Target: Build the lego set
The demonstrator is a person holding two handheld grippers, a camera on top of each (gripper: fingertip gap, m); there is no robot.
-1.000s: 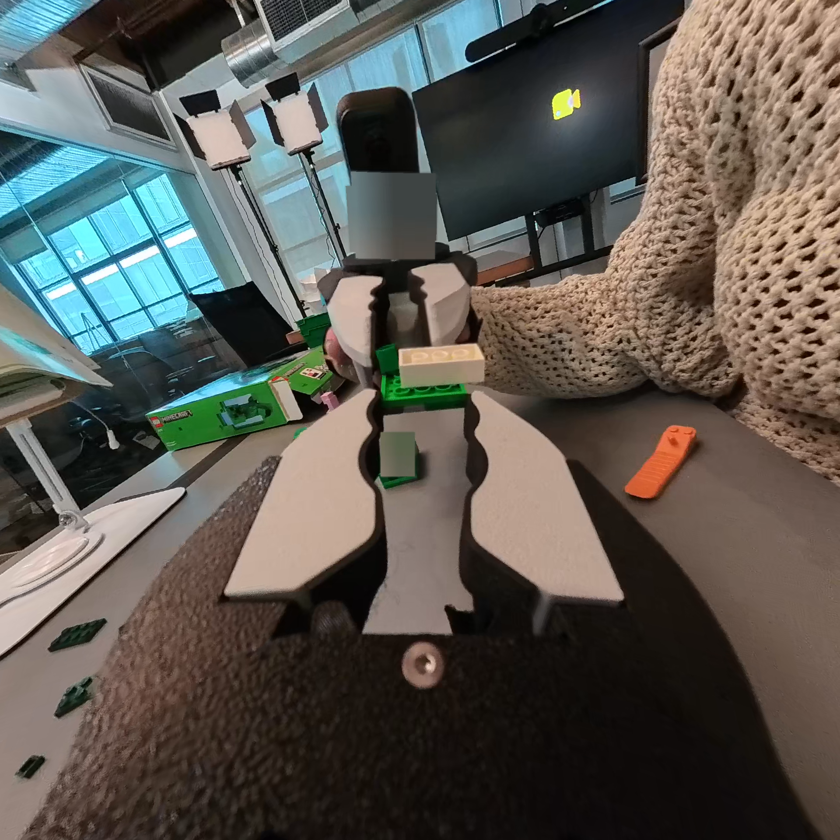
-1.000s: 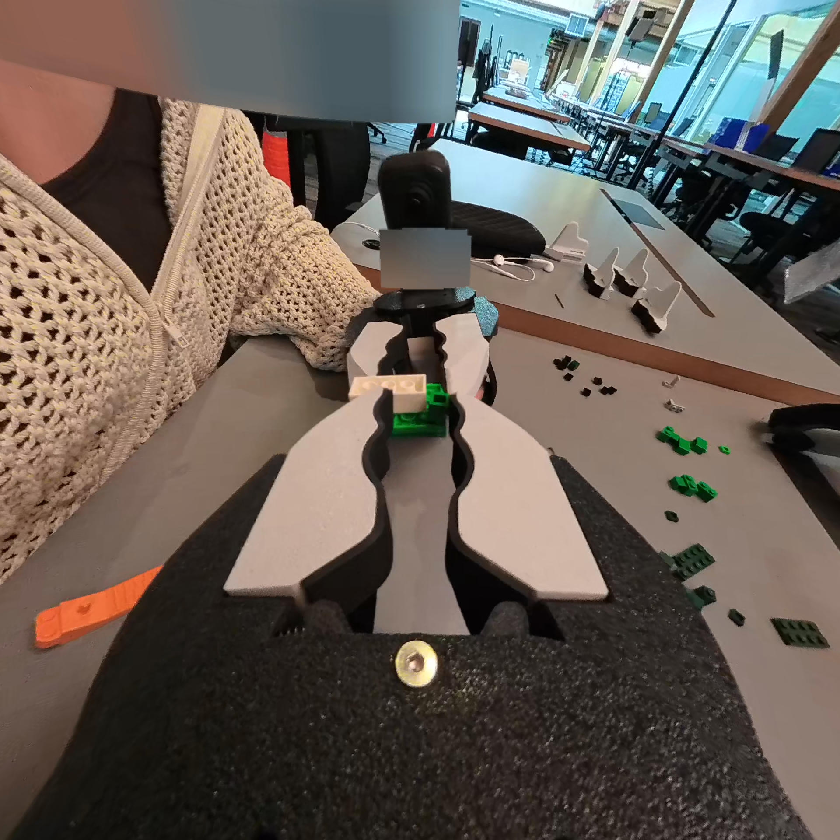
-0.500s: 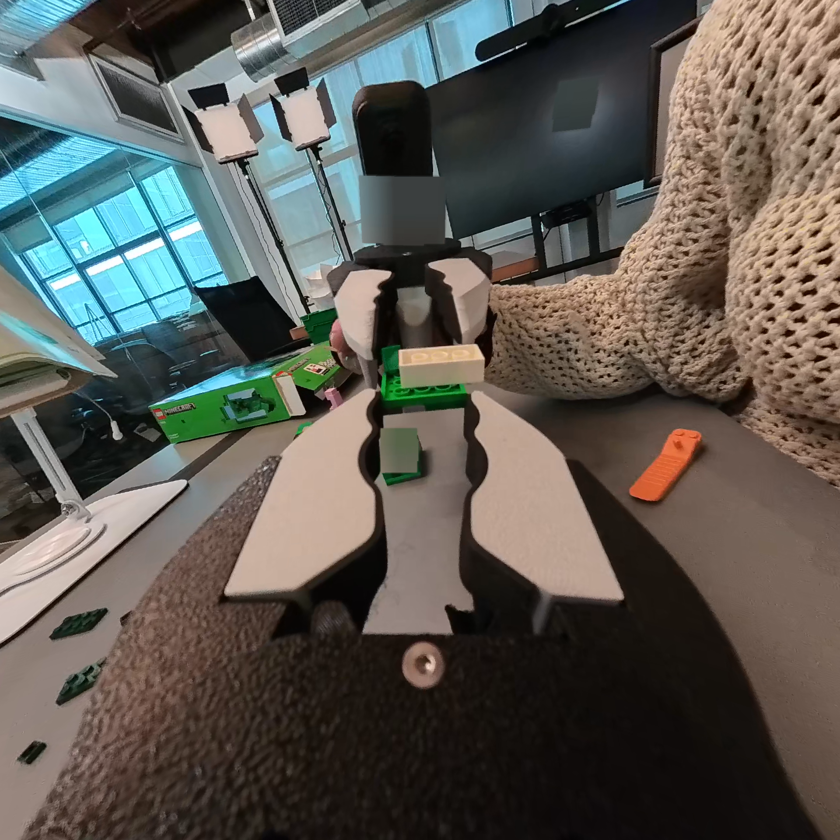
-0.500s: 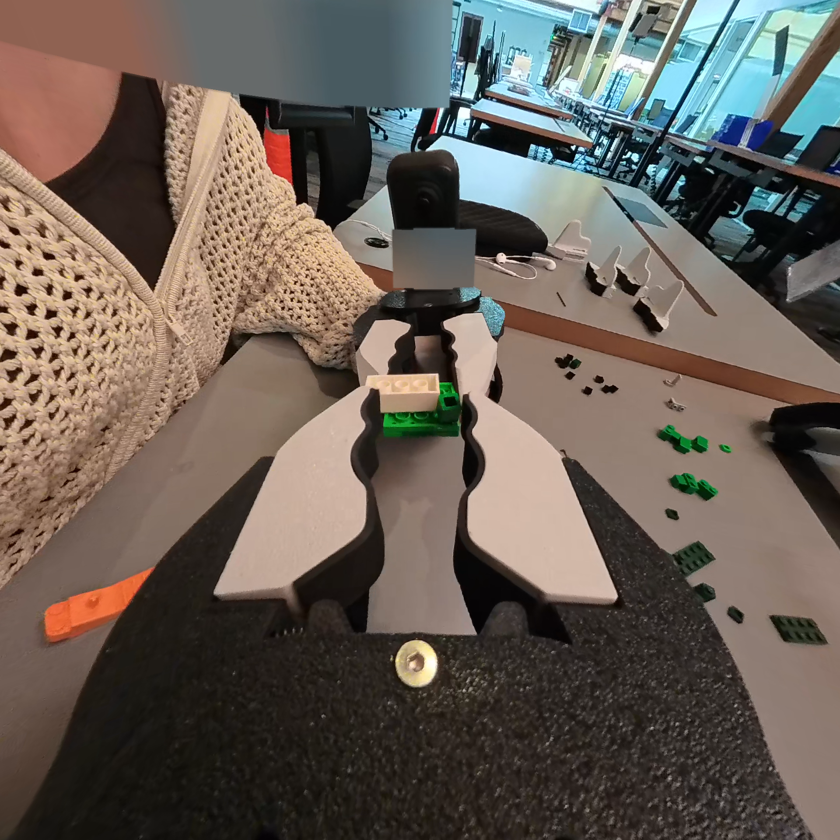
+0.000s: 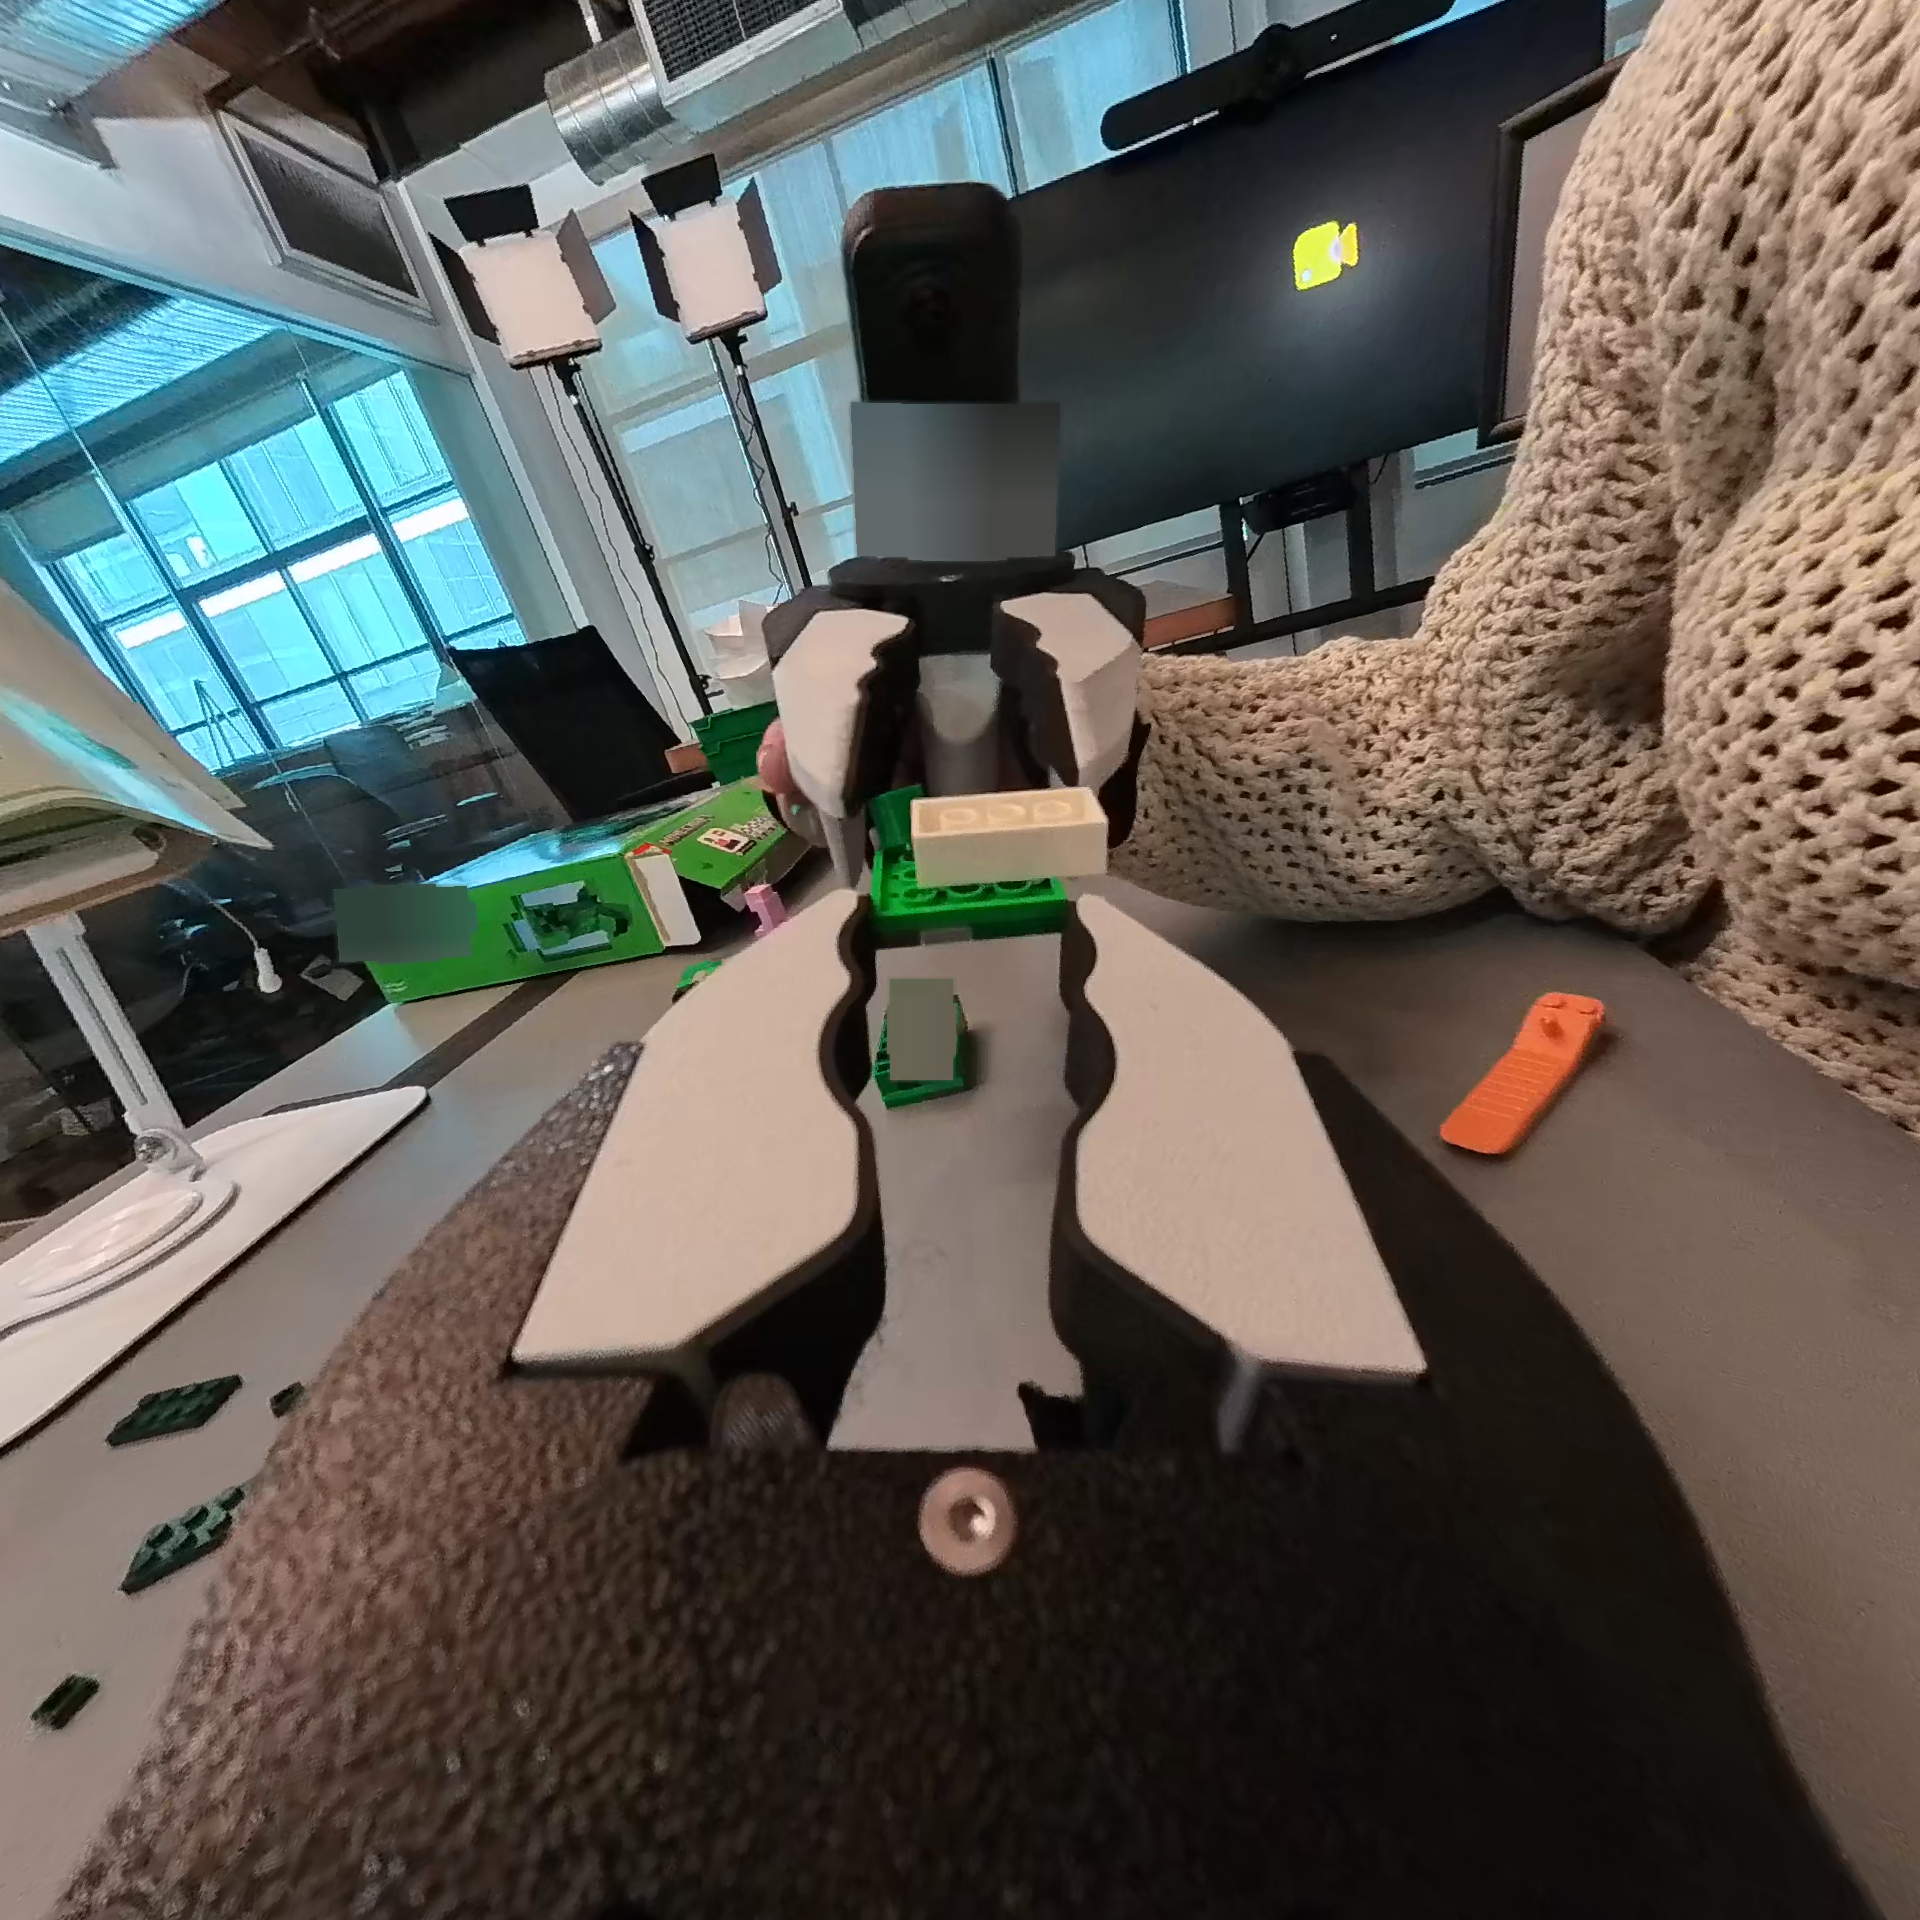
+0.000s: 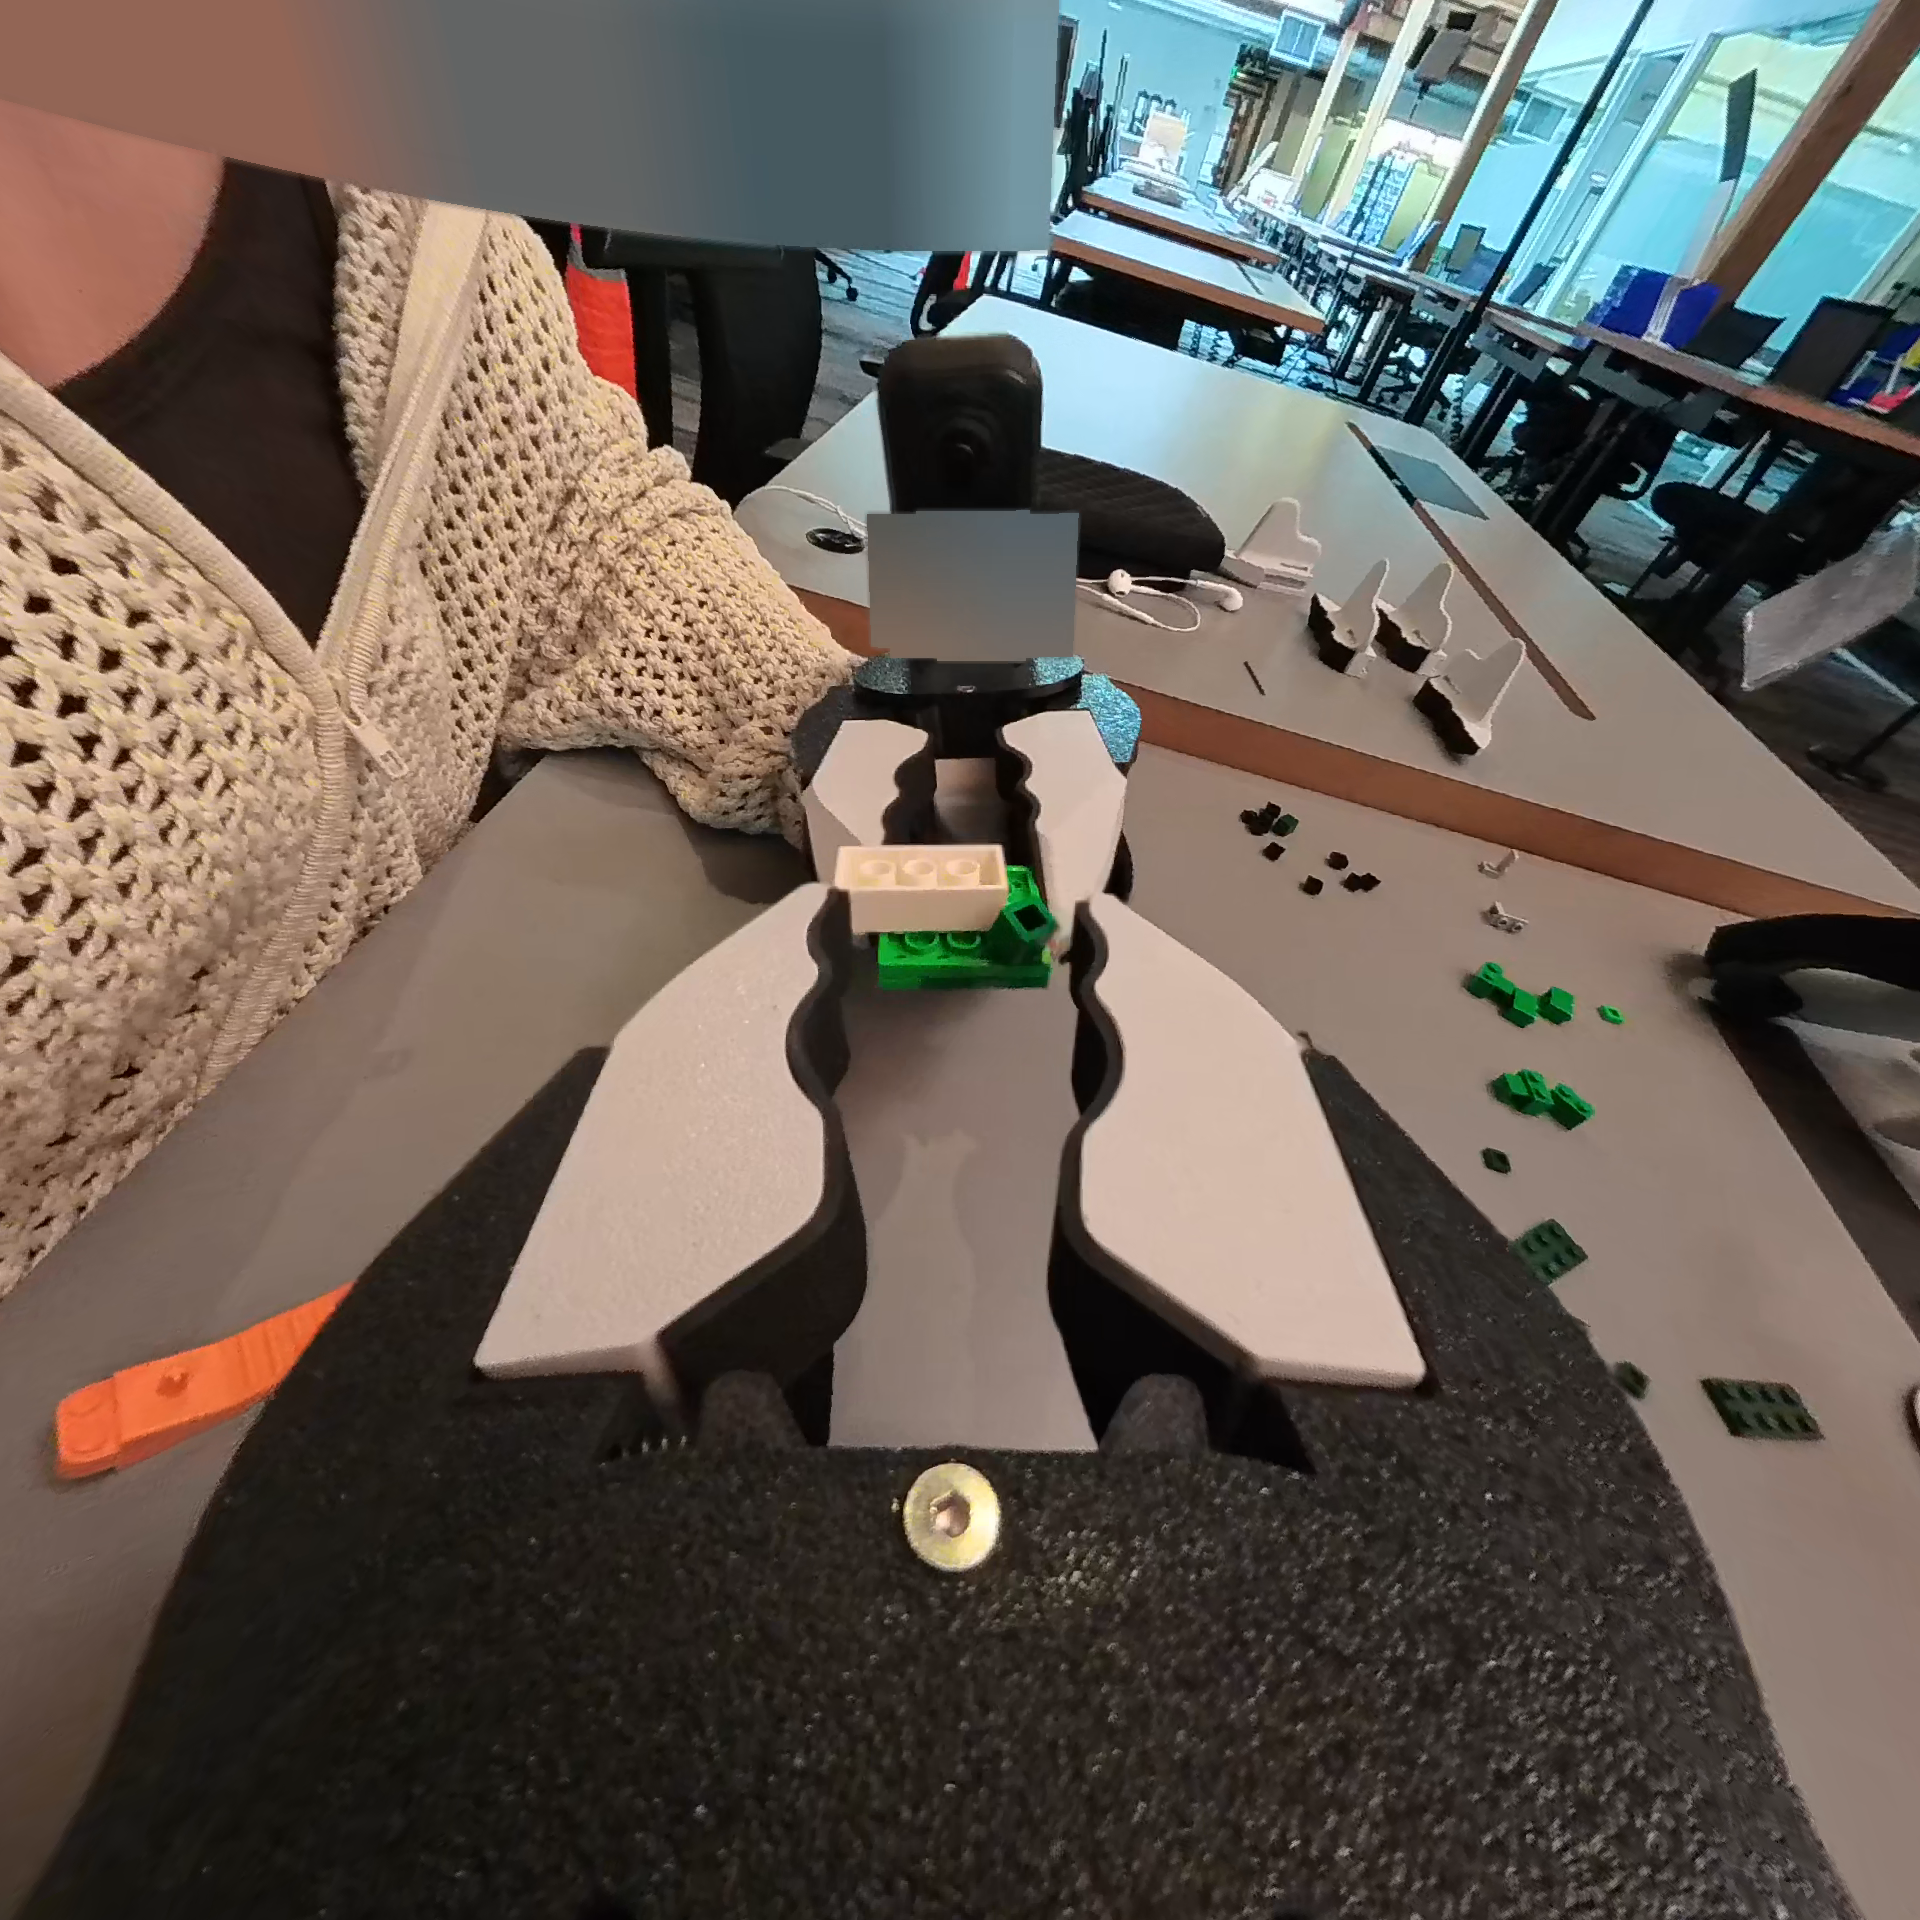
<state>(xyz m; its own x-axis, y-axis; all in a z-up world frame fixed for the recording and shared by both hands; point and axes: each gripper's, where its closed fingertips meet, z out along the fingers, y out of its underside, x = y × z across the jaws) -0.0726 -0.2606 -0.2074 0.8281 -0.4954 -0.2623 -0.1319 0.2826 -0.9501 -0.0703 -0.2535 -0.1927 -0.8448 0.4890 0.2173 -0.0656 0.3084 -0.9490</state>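
In the left wrist view, farthest left of the green build (image 5: 966, 902) lie a few dark green plates (image 5: 171, 1408) on the grey tabletop (image 5: 1714, 1299), well apart from it. Nearer the build, still on its left, a green box (image 5: 520, 925) lies on its side. Just in front of the build a small green piece (image 5: 925, 1081) sits on the tabletop, between the left gripper's fingers.

The build itself is held up off the tabletop, at the tips of the left gripper (image 5: 964, 914). Its base plate fills the gap between the jaws and looks to touch both, so they appear clamped on it. A white brick (image 5: 1006, 844) sits level on top, overhanging the build's right edge. Facing from behind the build is the right gripper (image 6: 954, 920). Its jaws stand part-way apart around the same build, and I cannot tell whether they grip it.

To the right of the build an orange separator tool (image 5: 1522, 1075) lies flat, apart from it, with a knit sleeve (image 5: 1403, 769) behind.

In the right wrist view, loose green bricks (image 6: 1522, 1003) lie scattered on the tabletop to the right of the build.
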